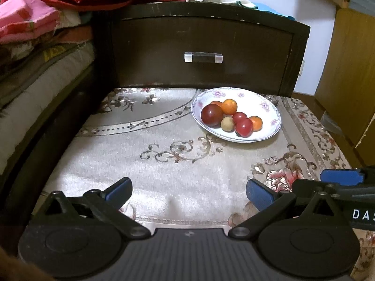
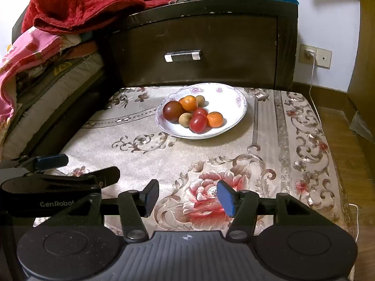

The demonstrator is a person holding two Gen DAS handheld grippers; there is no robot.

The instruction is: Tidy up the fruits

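Note:
A white floral plate sits at the far side of a patterned cloth-covered surface, holding several small fruits: a dark red one, orange ones, red ones and a tan one. My left gripper is open and empty, well short of the plate. My right gripper is open and empty, also short of the plate. Each gripper shows at the edge of the other's view.
A dark wooden drawer cabinet with a metal handle stands right behind the plate. Bedding and a red towel pile up at the left. A wall socket with a white cable is at the right.

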